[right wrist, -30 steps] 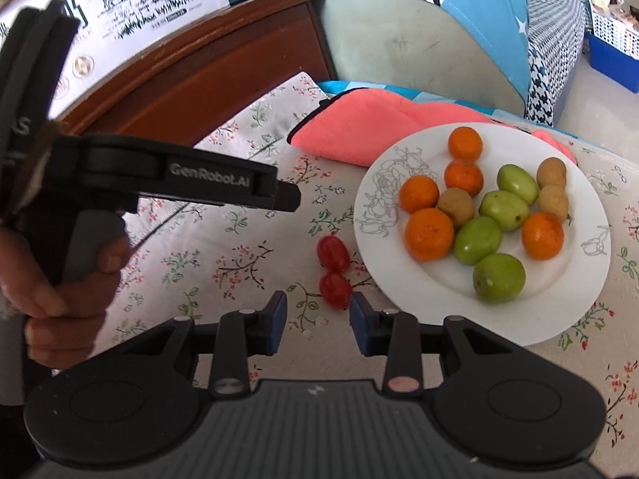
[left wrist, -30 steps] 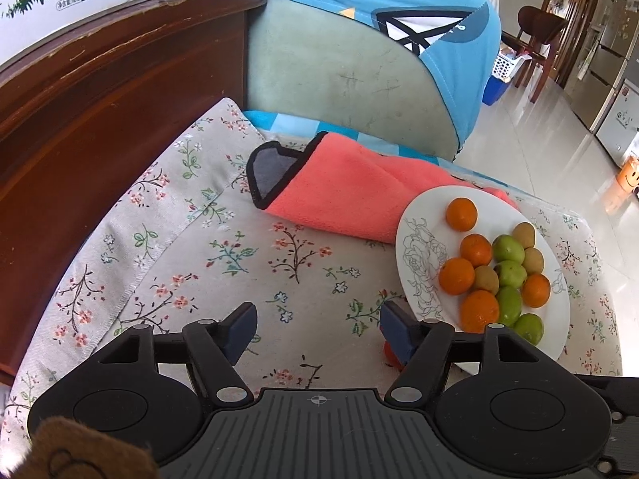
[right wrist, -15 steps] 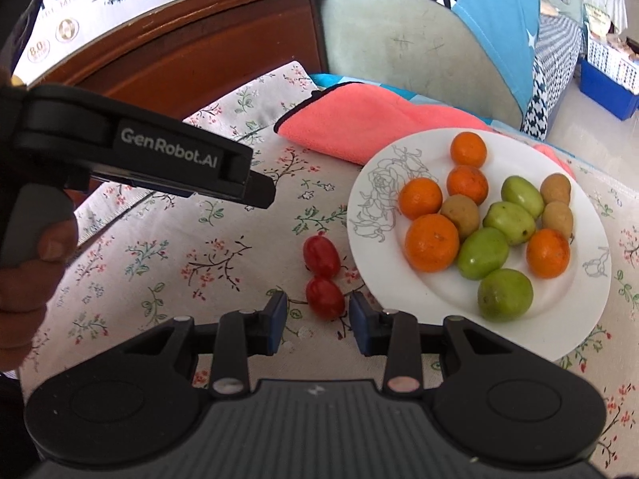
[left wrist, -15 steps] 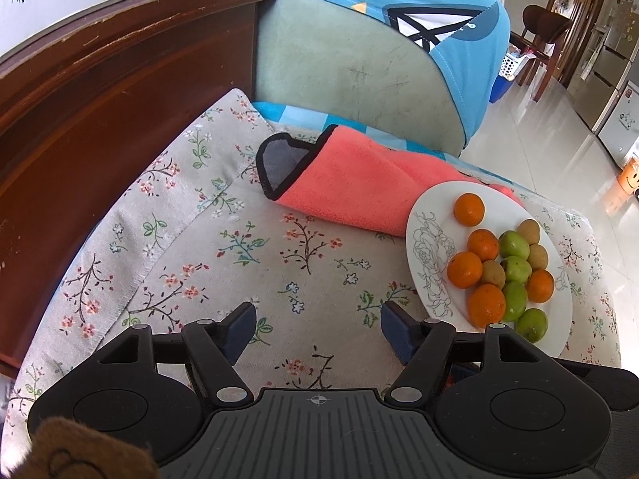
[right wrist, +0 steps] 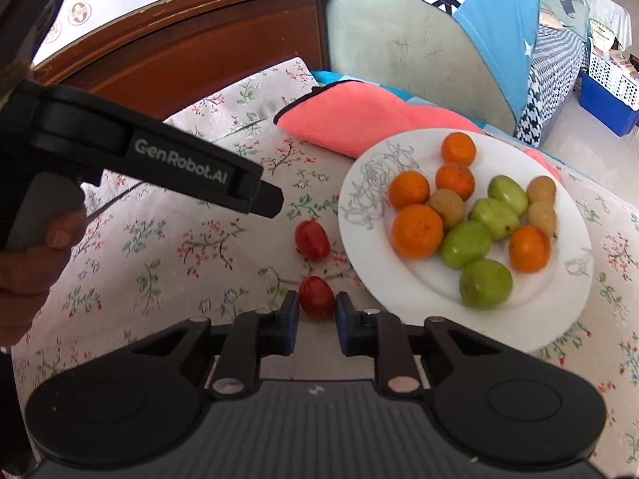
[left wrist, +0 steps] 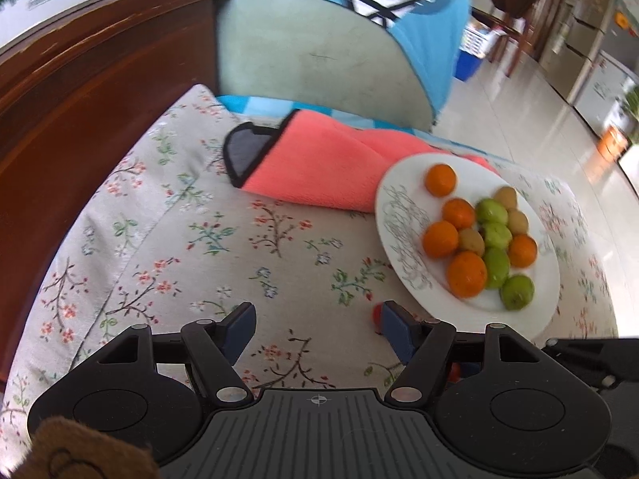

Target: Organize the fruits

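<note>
On the flowered cloth (right wrist: 167, 239) of the worktop, just left of the white plate (right wrist: 531, 319), lie two small red tomatoes. The nearer tomato (right wrist: 317, 298) sits between the fingers of the right gripper (right wrist: 317, 321), which have closed in to pinch it from both sides. The farther tomato (right wrist: 312, 239) lies free on the cloth, close to the plate's left rim. The plate holds oranges (right wrist: 416, 231), green fruits (right wrist: 485, 284) and small brown fruits (right wrist: 446, 206) bunched together. A pink towel (right wrist: 359, 119) lies folded at the far side, its edge tucked under the plate's far rim. The left gripper (left wrist: 315, 325) hangs over bare cloth with its fingers spread and nothing between them; a hand (right wrist: 28, 263) holds its handle at the left of the right wrist view.
</note>
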### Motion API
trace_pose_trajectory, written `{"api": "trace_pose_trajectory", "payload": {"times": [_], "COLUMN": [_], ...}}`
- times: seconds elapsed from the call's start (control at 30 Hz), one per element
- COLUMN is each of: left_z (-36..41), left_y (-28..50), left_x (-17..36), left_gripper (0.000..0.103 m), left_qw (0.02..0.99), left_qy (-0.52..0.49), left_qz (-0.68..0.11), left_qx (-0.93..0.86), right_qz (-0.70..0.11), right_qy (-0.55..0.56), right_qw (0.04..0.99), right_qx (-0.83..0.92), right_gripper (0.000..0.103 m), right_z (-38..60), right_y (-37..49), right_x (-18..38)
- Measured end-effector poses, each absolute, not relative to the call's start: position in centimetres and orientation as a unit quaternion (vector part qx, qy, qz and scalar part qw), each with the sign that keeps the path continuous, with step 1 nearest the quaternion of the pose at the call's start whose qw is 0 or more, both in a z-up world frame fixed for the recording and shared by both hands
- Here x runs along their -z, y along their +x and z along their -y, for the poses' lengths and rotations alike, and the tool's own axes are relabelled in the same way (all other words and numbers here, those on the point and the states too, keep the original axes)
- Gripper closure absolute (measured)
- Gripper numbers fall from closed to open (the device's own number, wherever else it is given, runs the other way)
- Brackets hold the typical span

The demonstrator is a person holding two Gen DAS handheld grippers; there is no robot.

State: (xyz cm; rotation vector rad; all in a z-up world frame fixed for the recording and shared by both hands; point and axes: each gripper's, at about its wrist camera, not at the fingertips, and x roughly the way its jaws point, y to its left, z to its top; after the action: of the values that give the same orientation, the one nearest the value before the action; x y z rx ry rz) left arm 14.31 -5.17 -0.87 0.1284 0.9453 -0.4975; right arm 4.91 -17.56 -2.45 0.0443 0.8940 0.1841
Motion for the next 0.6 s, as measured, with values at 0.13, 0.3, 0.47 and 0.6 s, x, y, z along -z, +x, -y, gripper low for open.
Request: {"api": "trace_pose_trajectory", "payload": {"times": [0.13, 0.3, 0.47, 0.6], "left_z": [5.8, 7.1, 7.9, 8.6], "left_y": [13.7, 12.9, 12.7, 12.4], "left_x": [1.3, 2.0, 2.6, 2.9], "left_gripper": [0.034, 0.035, 0.037, 0.038], "left_qw": [0.858, 0.855, 0.853, 0.852], "left_qy": [0.076, 0.105, 0.110, 0.123], "left_qz": [-0.439, -0.424, -0.418, -0.410], "left_qx": [0.257, 0.279, 0.294, 0.301], "right_qz": [-0.433, -0.437, -0.441, -0.441], "right_qy": [0.029, 0.054, 0.070, 0.079], "right_qw": [0.897, 0.894, 0.892, 0.891], "right_qx": [-0.088, -0.080, -0.073, -0.071], "right_gripper": [0.083, 0.083, 0.083, 0.083], "right_z": [18.4, 20.0, 20.9, 21.3], "right_y": [3.8, 2.7, 2.4, 2.3], "right_x": [2.1, 1.9, 1.8, 1.7]}}
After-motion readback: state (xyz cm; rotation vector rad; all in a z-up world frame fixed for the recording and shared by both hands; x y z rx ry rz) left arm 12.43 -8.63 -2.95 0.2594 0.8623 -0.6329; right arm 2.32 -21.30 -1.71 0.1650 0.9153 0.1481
